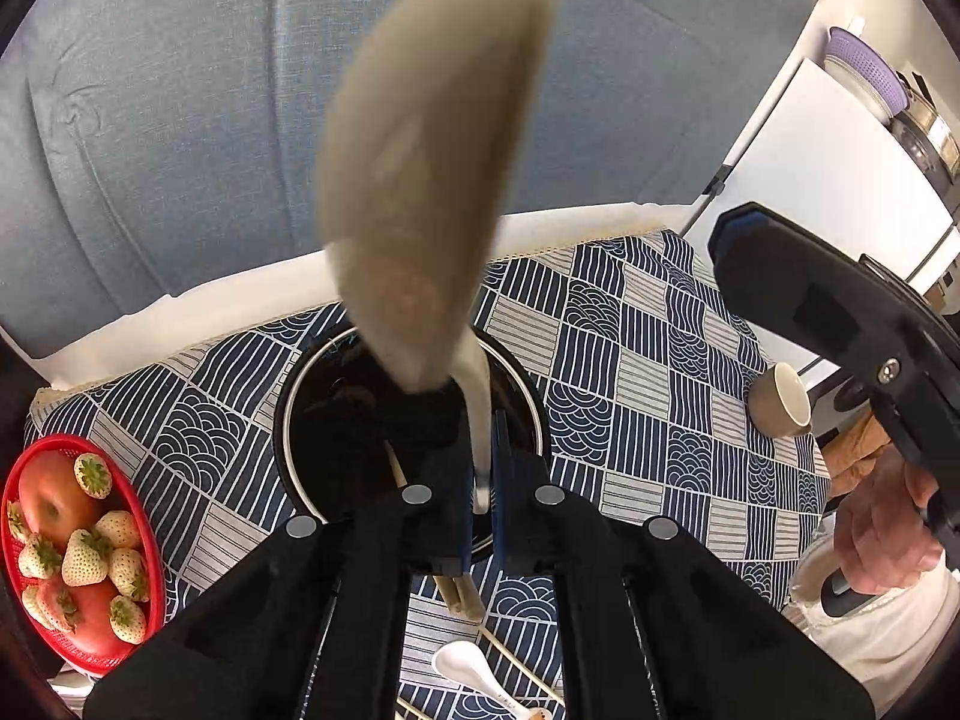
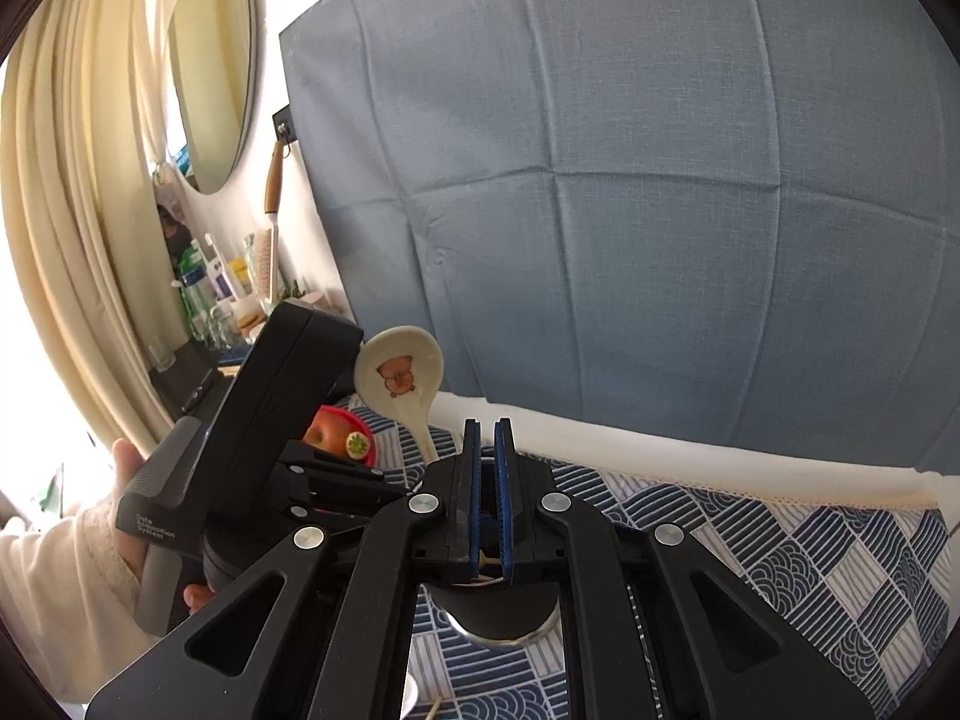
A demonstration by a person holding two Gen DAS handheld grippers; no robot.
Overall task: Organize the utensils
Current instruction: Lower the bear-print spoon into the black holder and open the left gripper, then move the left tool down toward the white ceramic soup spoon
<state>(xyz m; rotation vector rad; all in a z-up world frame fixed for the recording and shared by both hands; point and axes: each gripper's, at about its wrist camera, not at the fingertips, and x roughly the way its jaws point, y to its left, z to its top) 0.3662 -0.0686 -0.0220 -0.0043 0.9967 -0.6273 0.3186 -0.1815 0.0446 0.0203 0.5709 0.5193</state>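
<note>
My left gripper [image 1: 480,480] is shut on the handle of a cream ceramic spoon [image 1: 432,168], bowl end up, above a black round utensil holder [image 1: 414,414] with a steel rim. The same spoon [image 2: 399,378], with a bear picture in its bowl, shows in the right wrist view. Wooden chopsticks [image 1: 396,468] stand in the holder. My right gripper [image 2: 487,498] has its jaws close together with nothing clearly between them; it hovers over the holder [image 2: 498,618]. A white spoon [image 1: 474,672] and loose chopsticks [image 1: 522,660] lie on the cloth below my left gripper.
A red basket [image 1: 36,462] of apples and pale strawberries sits at the left on the blue patterned tablecloth [image 1: 648,372]. A tan cup [image 1: 780,402] lies on its side at the right. A grey-blue backdrop [image 2: 660,180] hangs behind the table.
</note>
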